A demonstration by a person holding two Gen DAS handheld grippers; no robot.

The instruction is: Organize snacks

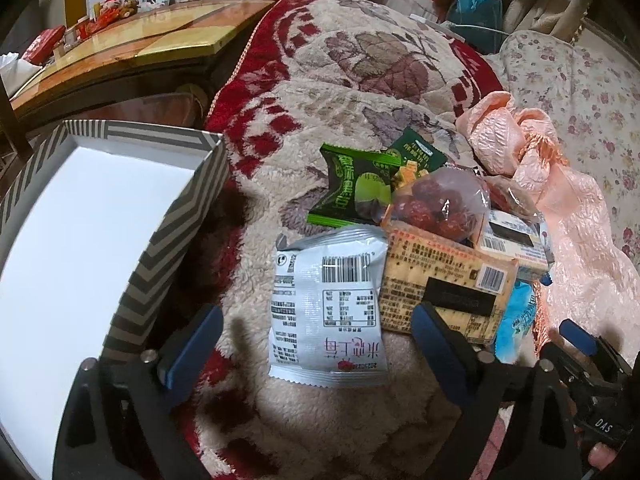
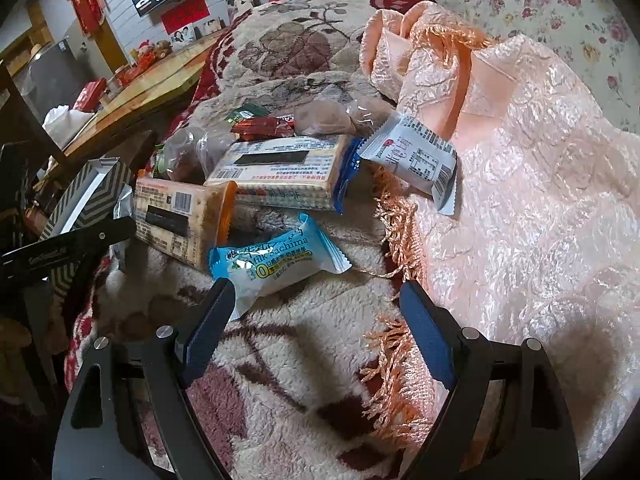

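Note:
A pile of snack packs lies on a fleece blanket. In the left wrist view a white pack (image 1: 328,308) lies between the fingers of my open, empty left gripper (image 1: 312,344). Beside it are an orange cracker pack (image 1: 444,280), a green pack (image 1: 356,188) and a bag of red dates (image 1: 436,204). An empty striped box (image 1: 80,240) stands at the left. In the right wrist view my right gripper (image 2: 316,320) is open and empty, just short of a blue Milk Sachima pack (image 2: 276,264). Another white pack (image 2: 416,164) lies at the pink cloth's edge.
A pink fringed cloth (image 2: 520,184) covers the right side. A flat cracker pack (image 2: 280,168) and a red wrapper (image 2: 264,126) lie further back. A wooden table (image 1: 132,48) with clutter stands beyond the blanket at the left. The left gripper's body (image 2: 60,252) shows at the left.

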